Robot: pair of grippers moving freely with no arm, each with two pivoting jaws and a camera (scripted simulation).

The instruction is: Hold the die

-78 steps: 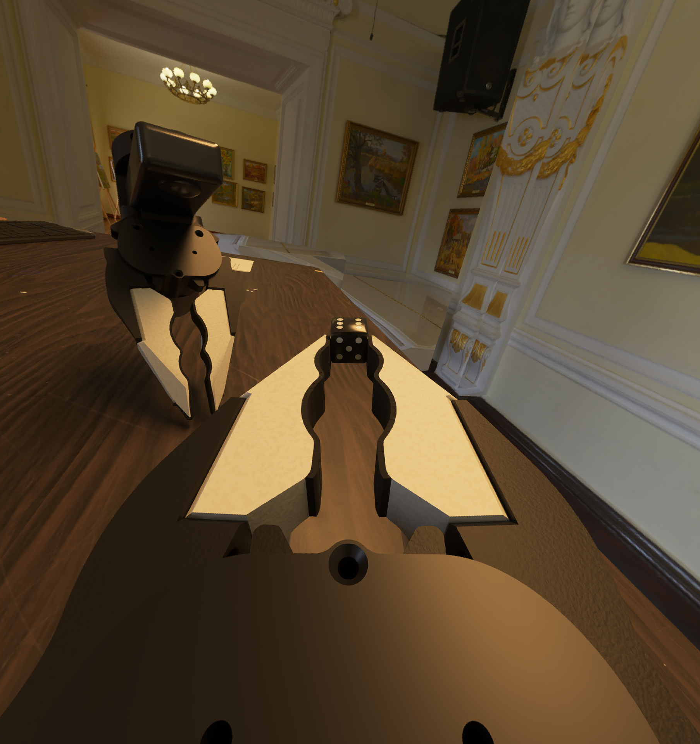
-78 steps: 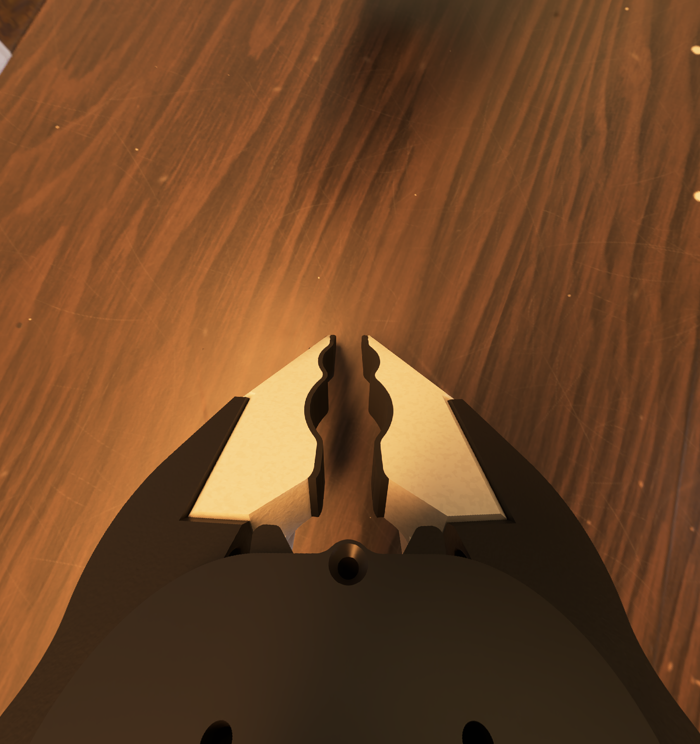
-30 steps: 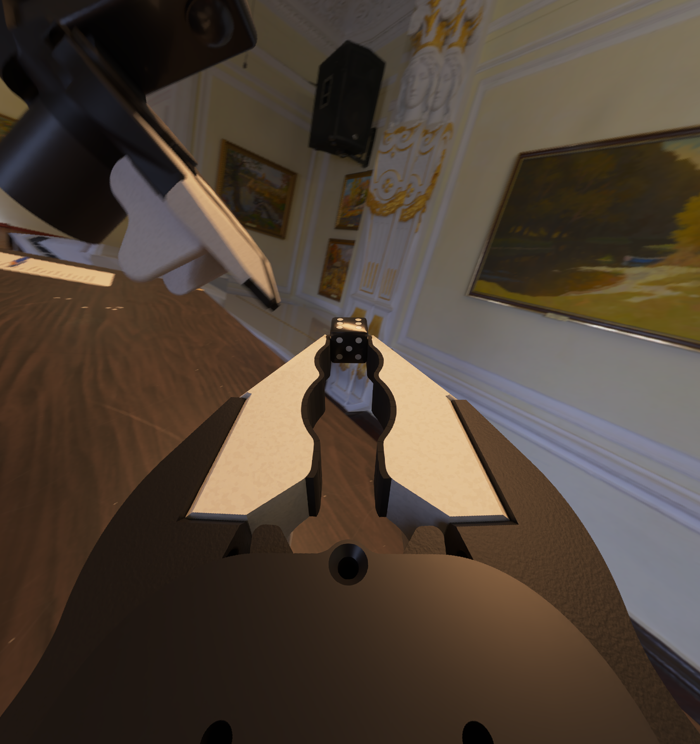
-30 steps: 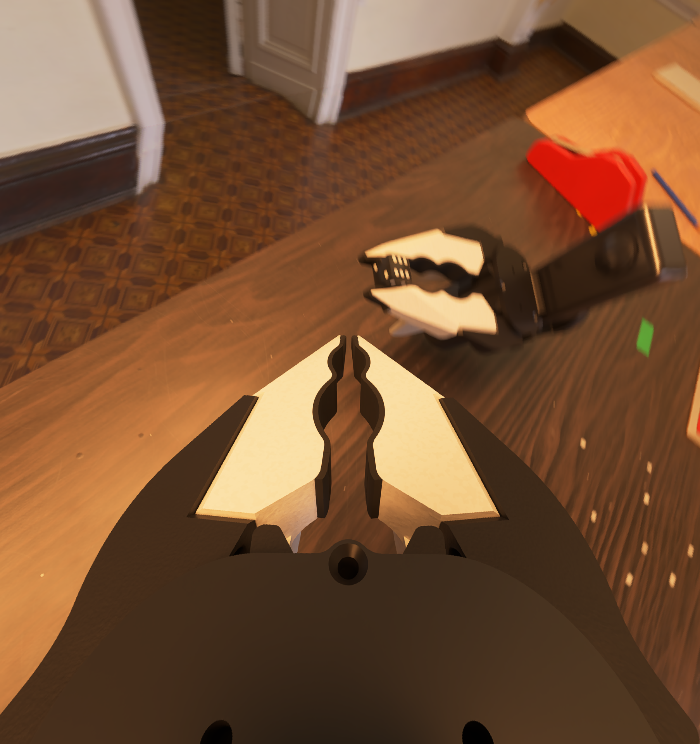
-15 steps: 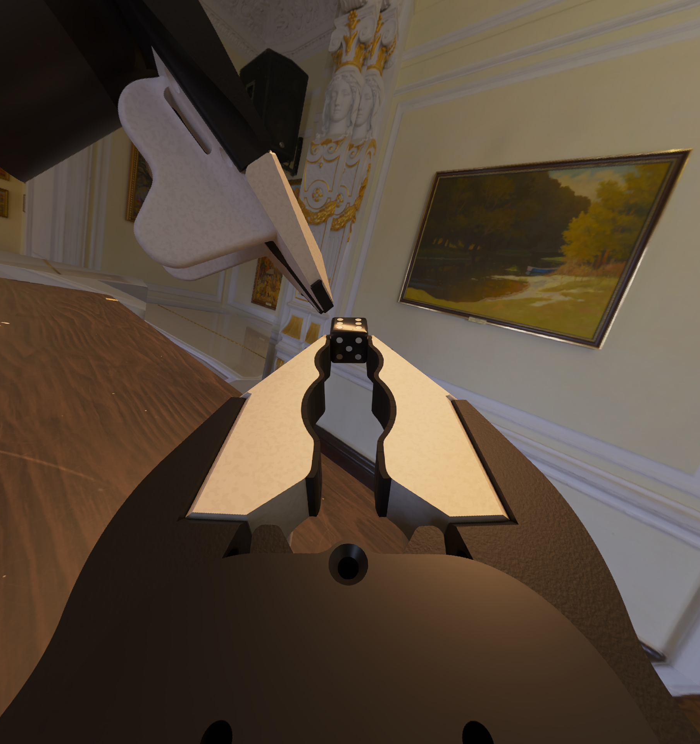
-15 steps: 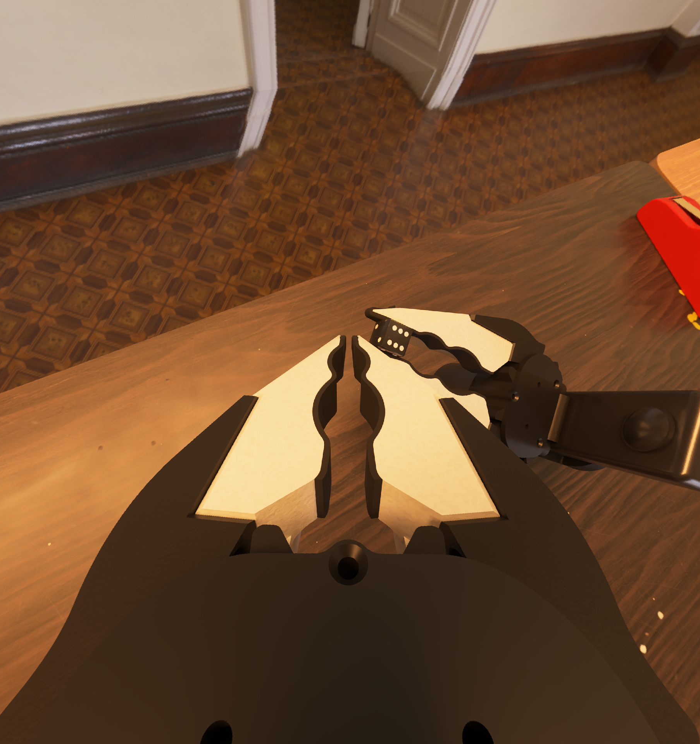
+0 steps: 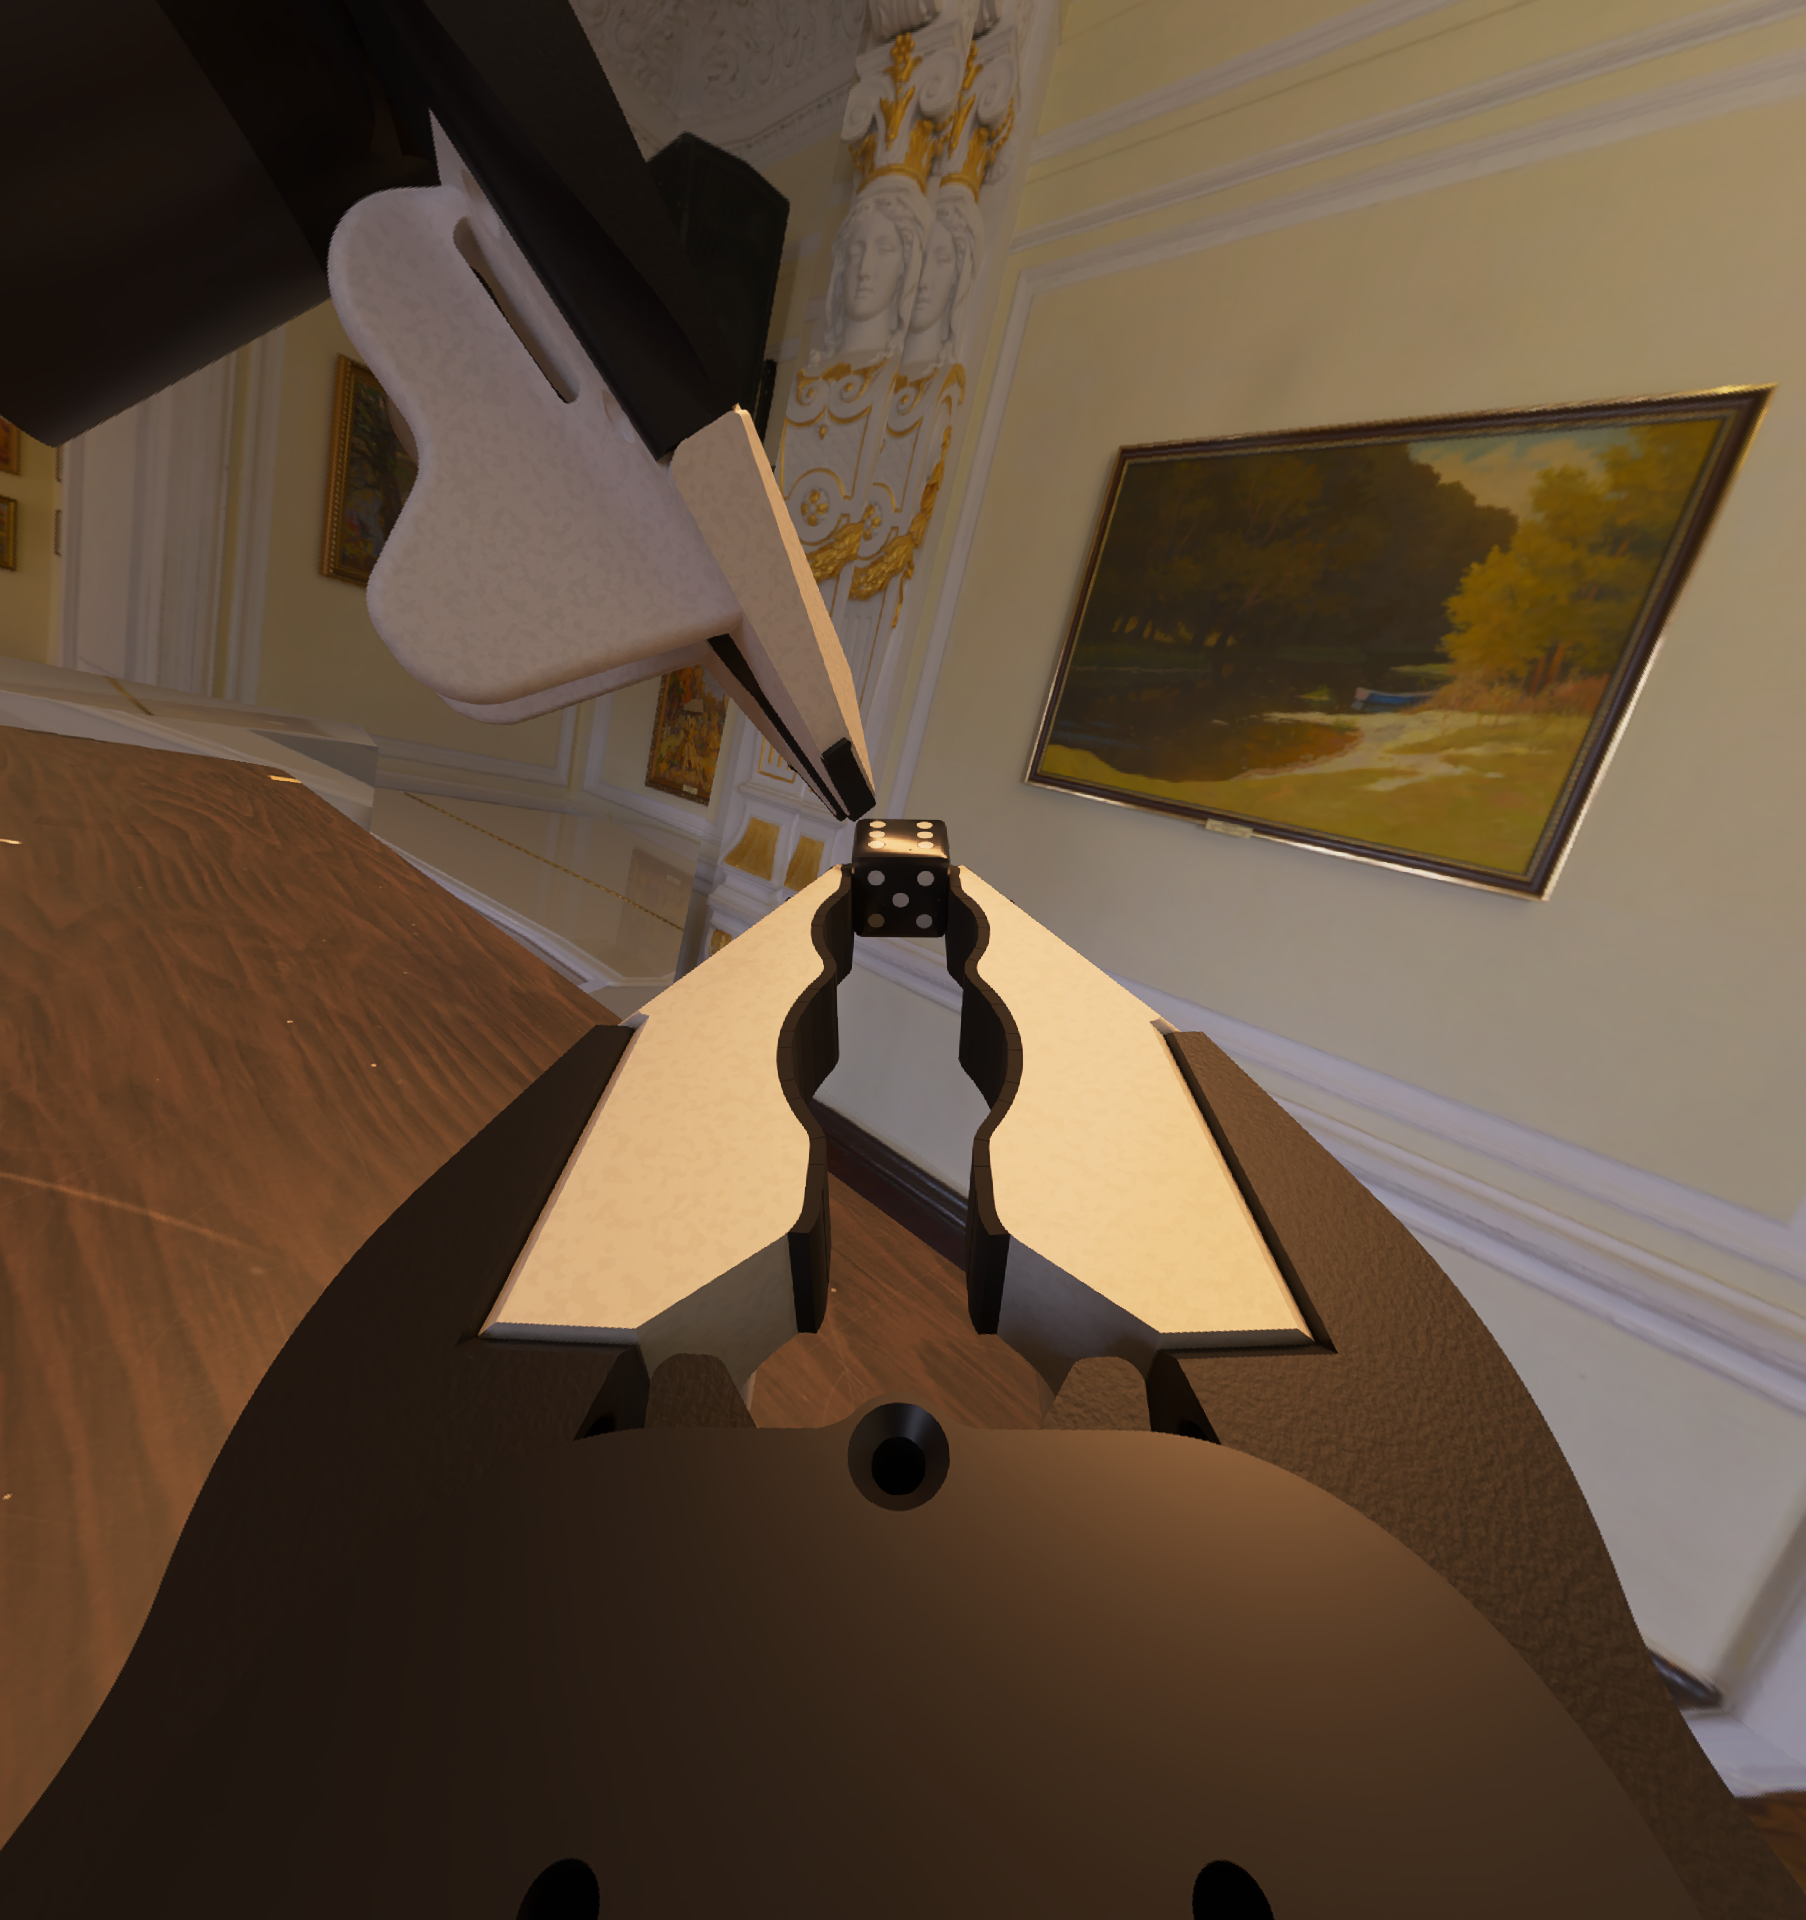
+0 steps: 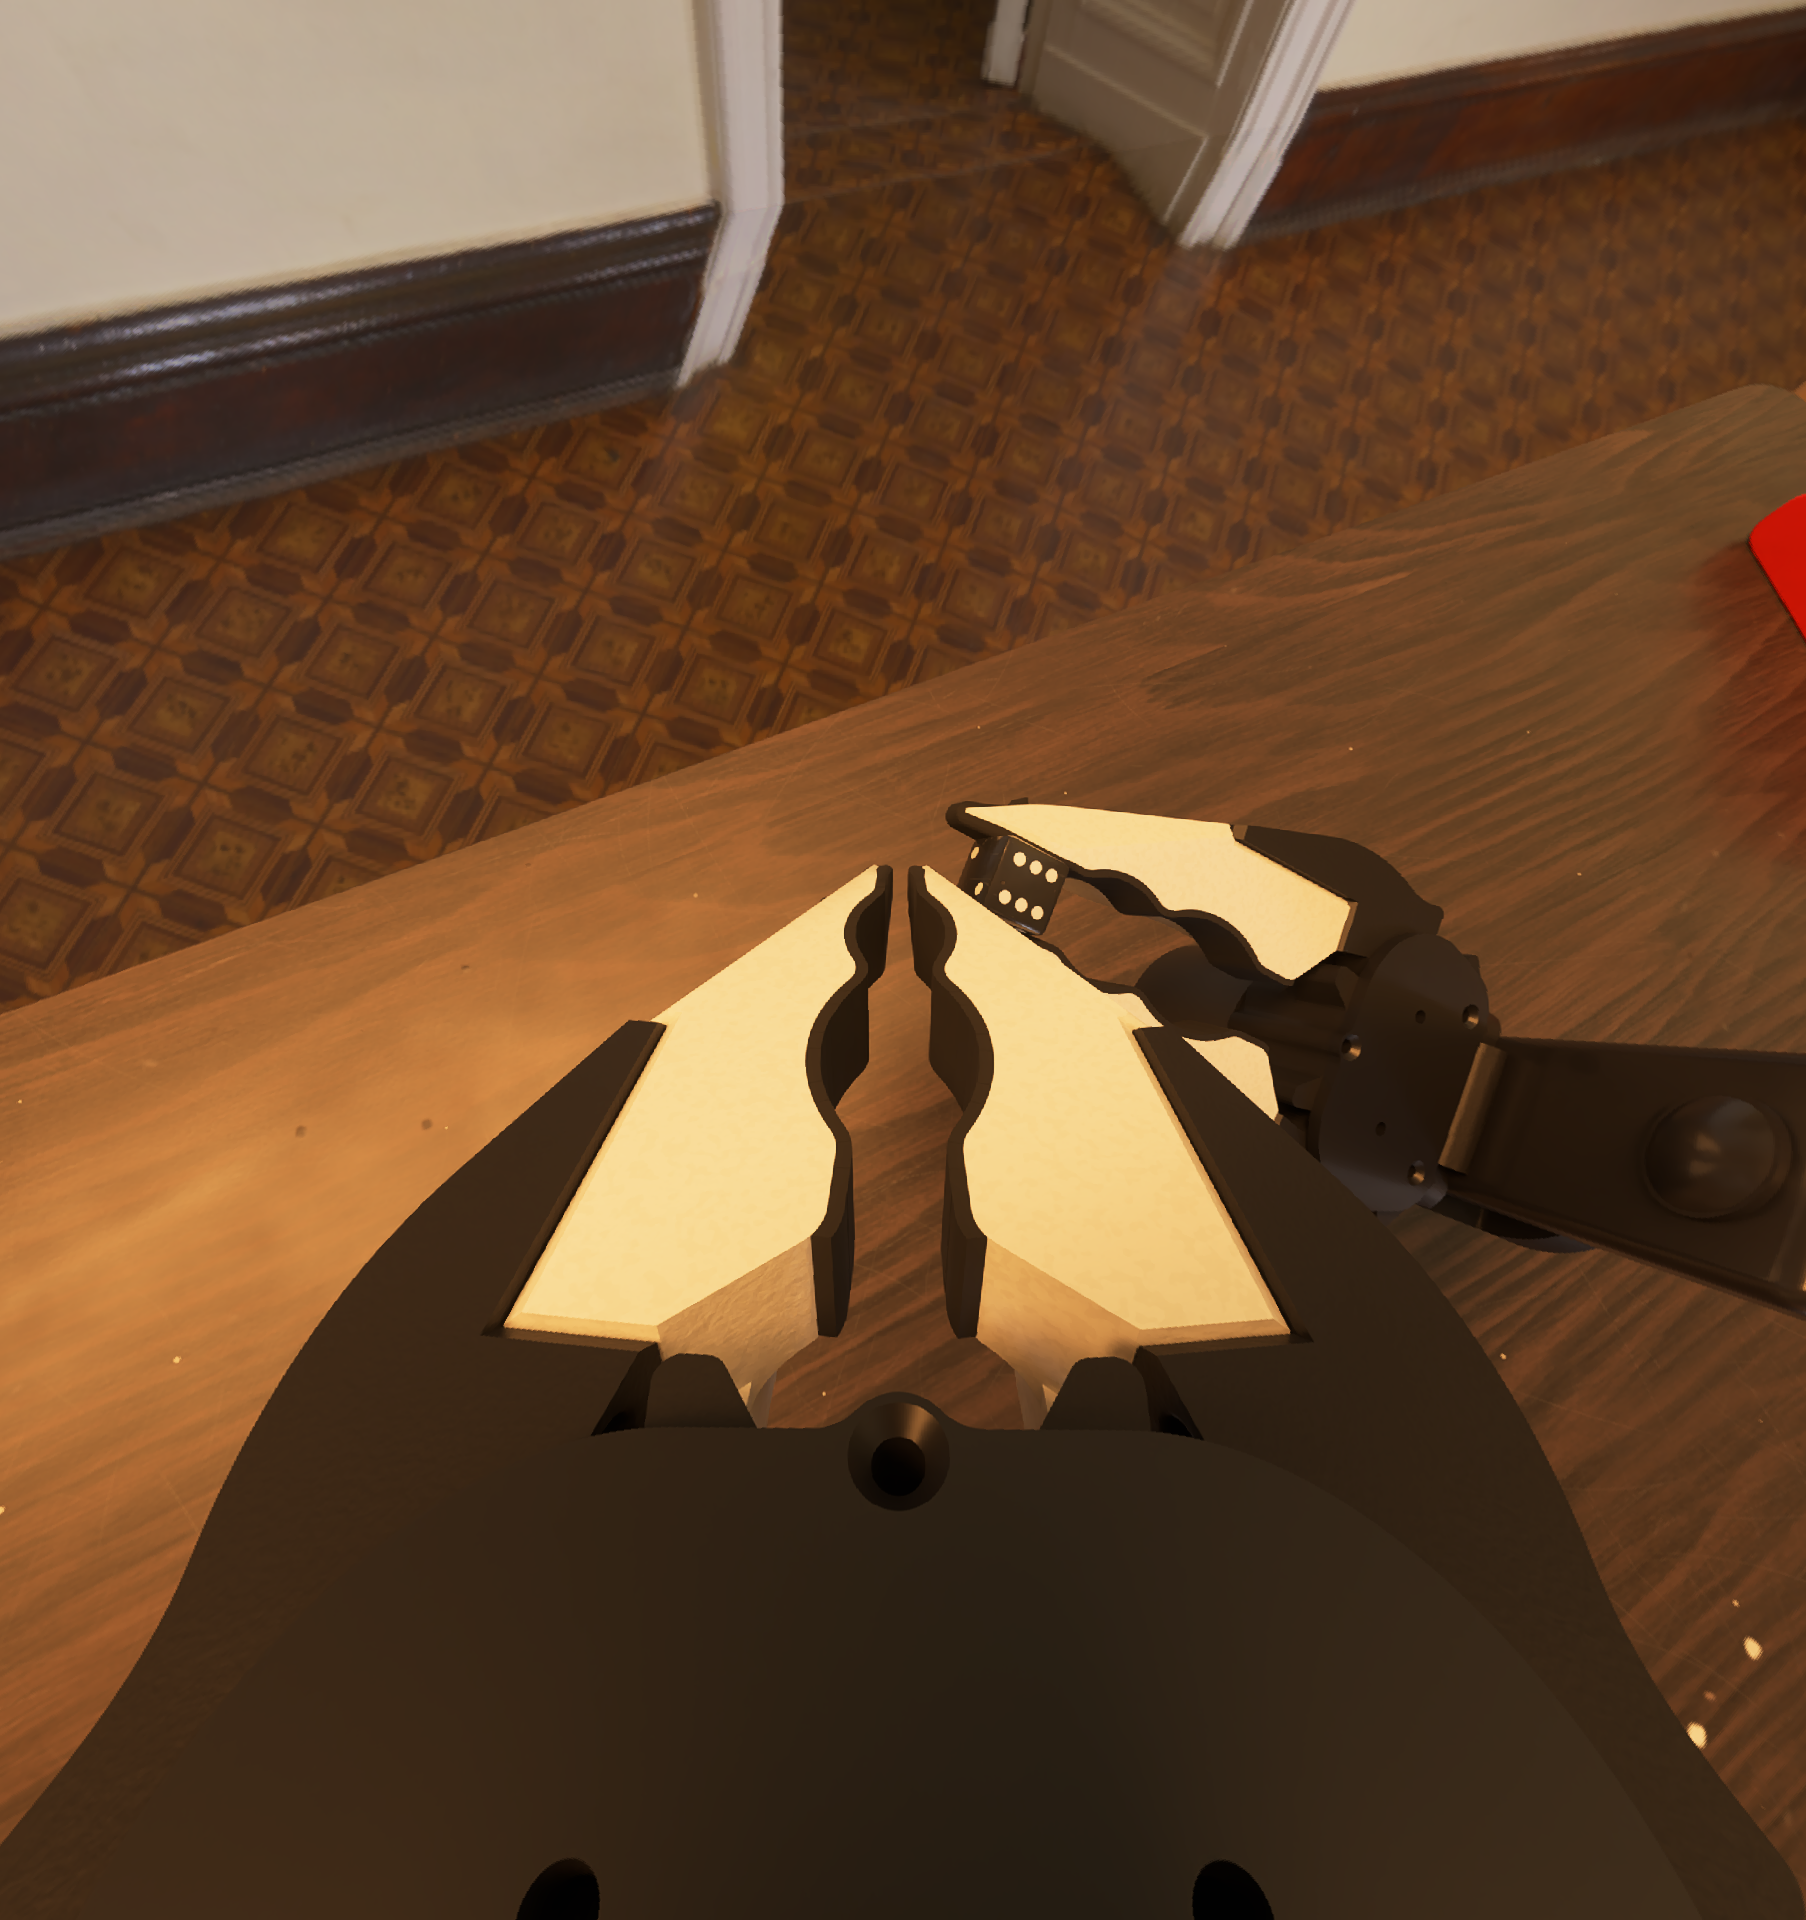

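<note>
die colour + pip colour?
Black die with white pips, pinched in the left gripper; clearest in the left wrist view.

left gripper (image 7: 900, 891) clamped, right gripper (image 8: 899, 883) nearly closed

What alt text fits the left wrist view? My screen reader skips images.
The left gripper pinches a black die with white pips between its fingertips, above a dark wooden table. The right gripper, nearly shut and empty, points down at the die from the upper left. A framed landscape painting hangs on the cream wall behind.
</note>
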